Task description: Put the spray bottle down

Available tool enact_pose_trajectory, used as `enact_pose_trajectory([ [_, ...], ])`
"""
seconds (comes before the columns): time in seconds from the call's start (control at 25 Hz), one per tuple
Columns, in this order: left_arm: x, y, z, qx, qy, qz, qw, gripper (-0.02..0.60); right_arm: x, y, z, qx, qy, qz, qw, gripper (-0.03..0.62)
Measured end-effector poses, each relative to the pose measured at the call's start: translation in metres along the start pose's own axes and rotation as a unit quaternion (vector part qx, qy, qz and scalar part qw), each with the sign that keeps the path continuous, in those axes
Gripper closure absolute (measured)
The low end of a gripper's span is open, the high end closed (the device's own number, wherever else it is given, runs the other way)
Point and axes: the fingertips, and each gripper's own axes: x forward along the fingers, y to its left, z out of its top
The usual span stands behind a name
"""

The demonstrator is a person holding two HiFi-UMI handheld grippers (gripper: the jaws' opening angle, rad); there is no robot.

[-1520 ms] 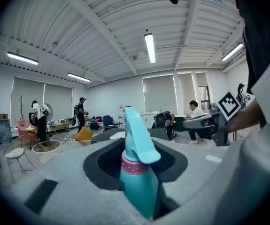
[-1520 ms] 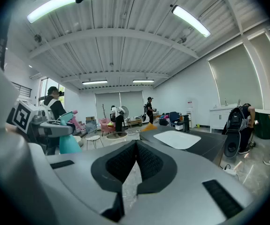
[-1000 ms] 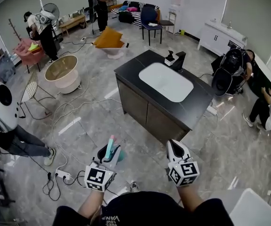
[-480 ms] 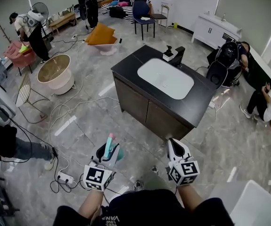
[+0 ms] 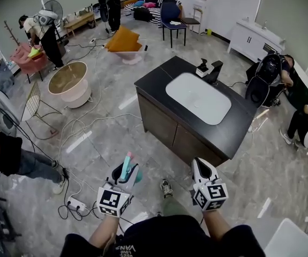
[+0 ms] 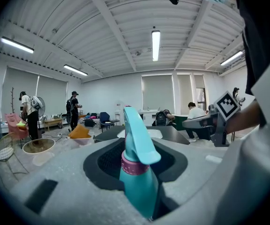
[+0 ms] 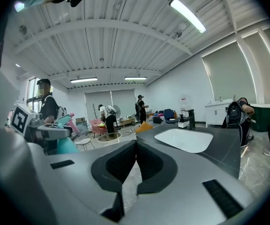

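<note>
Head view: the left tool (image 5: 124, 176) grasps the teal spray bottle (image 5: 126, 165), carried upright above the floor (nothing is set down yet). The right tool (image 5: 202, 171) is clenched and empty. The sink bench (image 5: 154, 87) stands well apart, so the whole placing remains.

grey marble floor (image 5: 105, 138) — dark sink island (image 5: 156, 83)

**Cluttered studio floor around a dark island**

Mid-room on grey tile: dark table (image 5: 156, 87) with inset white basin (image 5: 198, 98), black faucet (image 5: 214, 72) at its far end. To the left, round beige tub (image 5: 76, 96) beside a wire chair (image 5: 33, 103). Farther back, orange cushion (image 5: 123, 40), blue chair (image 5: 171, 16), white cabinet (image 5: 253, 40). Near the bottom edge, white power strip (image 5: 74, 203) amid loose cables (image 5: 73, 127).
</note>
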Motion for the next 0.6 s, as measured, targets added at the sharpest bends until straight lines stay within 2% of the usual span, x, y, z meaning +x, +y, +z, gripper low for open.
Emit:
enact_pose_trajectory([
  [0.32,0.057,0.044,0.011,-0.008,0.007,0.028,0.9996,0.439,0.071,-0.028,0.011,0.007,0.011,0.016,1.000,0.594],
  [0.6,0.122,0.077,0.027,-0.007,0.007,0.036,0.9993,0.439,0.135,-0.068,0.032,0.003,0.010,0.019,1.000,0.594],
])
